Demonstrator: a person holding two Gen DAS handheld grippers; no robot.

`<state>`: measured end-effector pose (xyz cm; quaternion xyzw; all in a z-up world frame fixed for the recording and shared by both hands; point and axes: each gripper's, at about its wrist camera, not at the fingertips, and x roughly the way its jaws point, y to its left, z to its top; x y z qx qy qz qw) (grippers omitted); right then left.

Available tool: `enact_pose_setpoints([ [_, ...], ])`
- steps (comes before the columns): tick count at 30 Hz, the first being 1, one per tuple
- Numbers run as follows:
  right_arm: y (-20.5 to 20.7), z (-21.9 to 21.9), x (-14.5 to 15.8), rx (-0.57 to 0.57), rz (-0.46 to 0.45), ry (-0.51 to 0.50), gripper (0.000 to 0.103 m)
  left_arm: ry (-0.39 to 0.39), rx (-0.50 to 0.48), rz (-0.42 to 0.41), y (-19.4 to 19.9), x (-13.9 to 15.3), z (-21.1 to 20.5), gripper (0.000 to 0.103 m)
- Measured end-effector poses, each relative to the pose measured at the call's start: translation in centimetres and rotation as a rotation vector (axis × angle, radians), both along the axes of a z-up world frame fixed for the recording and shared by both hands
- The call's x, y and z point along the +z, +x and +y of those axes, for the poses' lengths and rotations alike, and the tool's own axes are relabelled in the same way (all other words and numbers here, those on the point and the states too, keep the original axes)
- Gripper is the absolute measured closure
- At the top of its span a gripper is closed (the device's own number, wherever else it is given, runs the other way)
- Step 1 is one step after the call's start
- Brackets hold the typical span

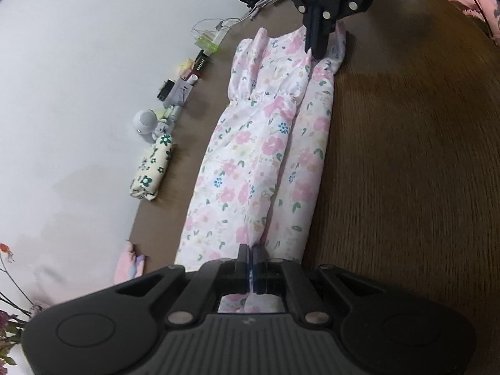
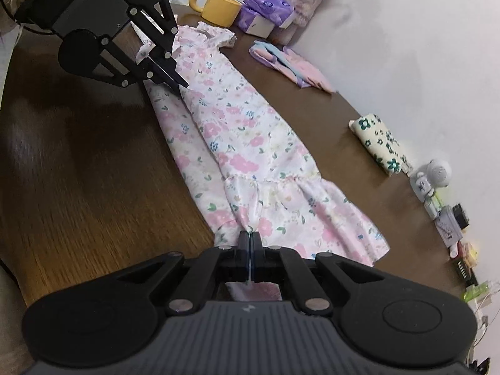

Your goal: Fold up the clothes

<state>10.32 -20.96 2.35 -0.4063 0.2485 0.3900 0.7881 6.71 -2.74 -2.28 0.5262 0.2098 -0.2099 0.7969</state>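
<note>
A white dress with pink flowers [image 1: 250, 156] lies stretched lengthwise on the brown wooden table [image 1: 406, 156], one long side folded over onto the middle. My left gripper [image 1: 251, 247] is shut on a pinch of the skirt end. At the far end my right gripper [image 1: 315, 53] is shut on the bodice edge near the sleeves. In the right wrist view the dress [image 2: 237, 131] runs away from my right gripper [image 2: 251, 234], which clamps fabric below the gathered waist. My left gripper [image 2: 181, 86] bites the fold line at the hem end.
Along the white wall sit a folded cream cloth with green flowers [image 2: 381, 143], a folded pastel cloth [image 2: 290, 62], a yellow mug [image 2: 218, 7], a purple packet [image 2: 265, 9], a small white speaker [image 2: 439, 172] and several small boxes. Bare table [image 2: 78, 156] lies on the dress's other side.
</note>
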Motion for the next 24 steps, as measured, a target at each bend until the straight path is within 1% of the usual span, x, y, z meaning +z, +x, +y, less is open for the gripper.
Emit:
enact_pose_setpoints([
  [3,0.6,-0.1,-0.3,-0.029,0.035,0.012,0.102,-0.036,0.019,0.028,0.4,0.5,0.5,0.097],
  [5,1.0,-0.5,-0.1,-0.06,0.086,0.043,0.097,-0.069,0.036,0.05,0.7,1.1,0.9,0.095],
  [6,1.2,-0.9,0.1,-0.079,0.111,0.064,0.095,-0.104,0.048,0.079,0.6,1.8,1.4,0.088],
  [7,1.5,-1.3,0.5,-0.1,0.145,0.092,0.087,-0.139,0.059,0.099,0.5,2.3,1.8,0.082],
  [8,1.8,-2.1,1.1,-0.126,0.182,0.148,0.074,-0.184,0.072,0.117,0.3,3.0,2.3,0.079],
  [9,2.1,-2.8,1.8,-0.153,0.218,0.204,0.069,-0.239,0.088,0.132,0.4,3.8,2.9,0.074],
  [10,2.4,-3.6,2.4,-0.18,0.255,0.261,0.065,-0.294,0.104,0.147,0.5,4.6,3.5,0.072],
  [11,2.7,-4.1,3.1,-0.198,0.276,0.32,0.065,-0.349,0.12,0.162,0.5,5.4,4.1,0.068],
  [13,3.1,-4.7,4.1,-0.23,0.298,0.423,0.064,-0.48,0.158,0.182,1.4,6.8,4.9,0.067],
  [15,4.2,-3.9,3.6,-0.267,0.278,0.446,0.063,-0.589,0.199,0.199,2.8,7.7,5.2,0.066],
  [17,5.3,-3.1,3.1,-0.303,0.257,0.468,0.062,-0.647,0.239,0.203,4.2,7.8,4.8,0.064],
  [20,6.9,-1.9,2.3,-0.358,0.226,0.501,0.061,-0.667,0.289,0.219,6.3,6.8,4.0,0.063],
  [22,8.0,-1.1,1.8,-0.395,0.205,0.523,0.061,-0.672,0.312,0.248,7.3,6.0,3.7,0.063],
  [24,8.8,-0.5,0.9,-0.398,0.21,0.497,0.061,-0.667,0.341,0.285,8.1,5.1,3.8,0.062],
])
